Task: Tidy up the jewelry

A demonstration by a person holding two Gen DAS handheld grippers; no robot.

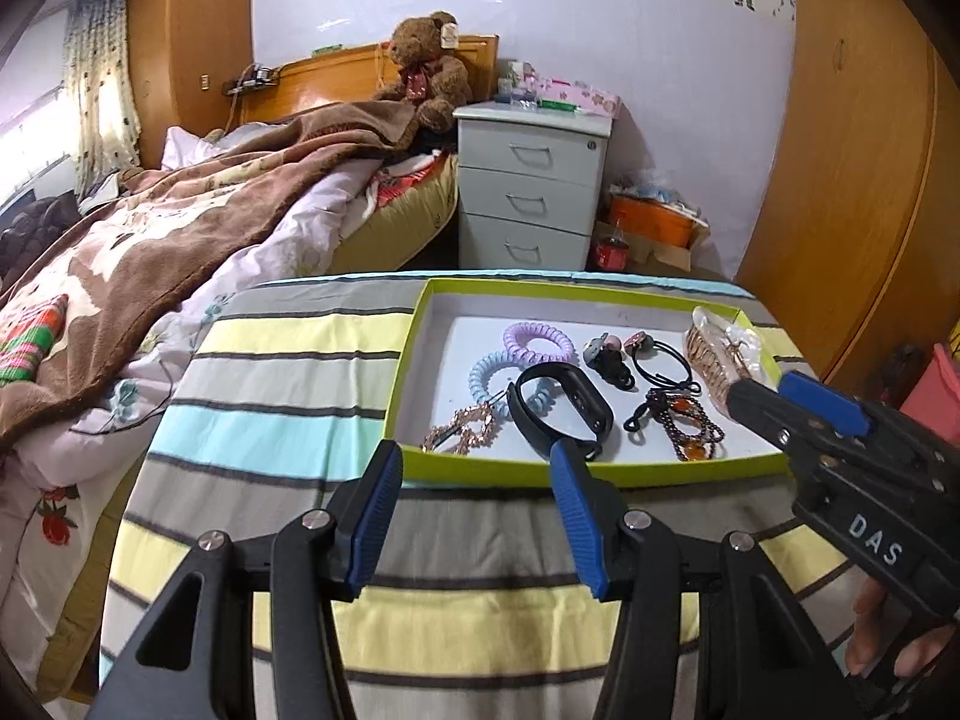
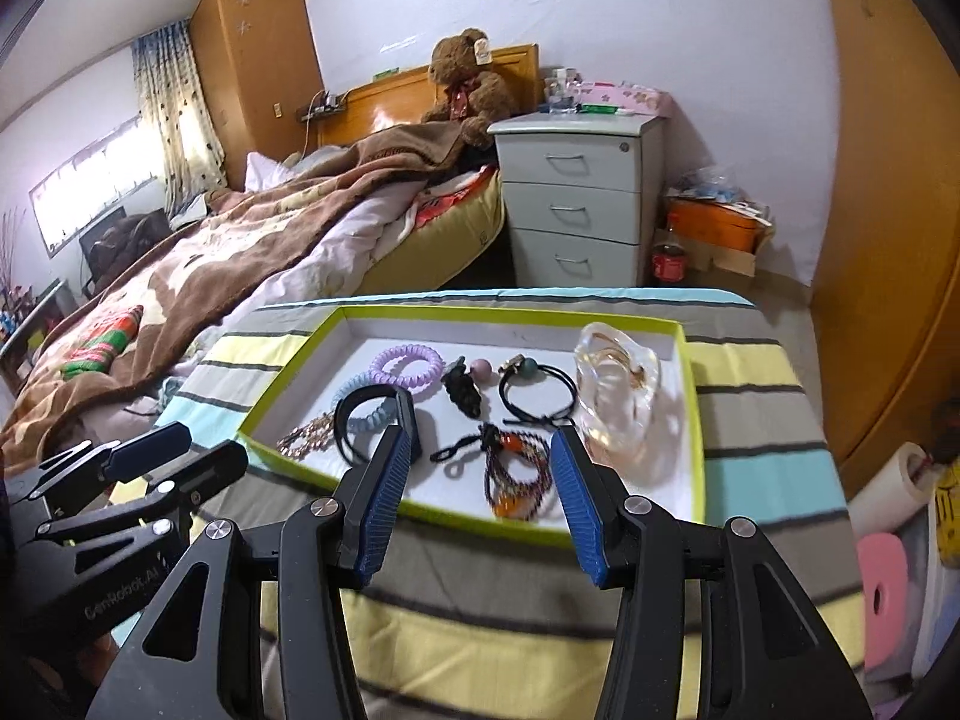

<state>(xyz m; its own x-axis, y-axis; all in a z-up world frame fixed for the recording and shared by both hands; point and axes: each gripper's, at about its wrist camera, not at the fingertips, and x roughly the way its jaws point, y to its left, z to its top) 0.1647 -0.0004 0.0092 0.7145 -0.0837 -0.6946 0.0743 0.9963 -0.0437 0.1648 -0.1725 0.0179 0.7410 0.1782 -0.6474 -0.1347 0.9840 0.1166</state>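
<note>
Green tray [image 2: 690,396] just beyond both wide, empty claws [image 1: 477,456] [image 2: 480,444] (beaded bracelet [image 2: 519,474] seemingly nearest).

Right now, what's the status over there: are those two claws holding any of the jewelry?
Left gripper open, empty. Right gripper open, empty. Jewelry all in the green-rimmed tray, black wristband nearest the left. Nothing in the way.

Teddy bear [image 2: 467,81] (brown) beside grey drawer unit [image 2: 579,198]
</note>
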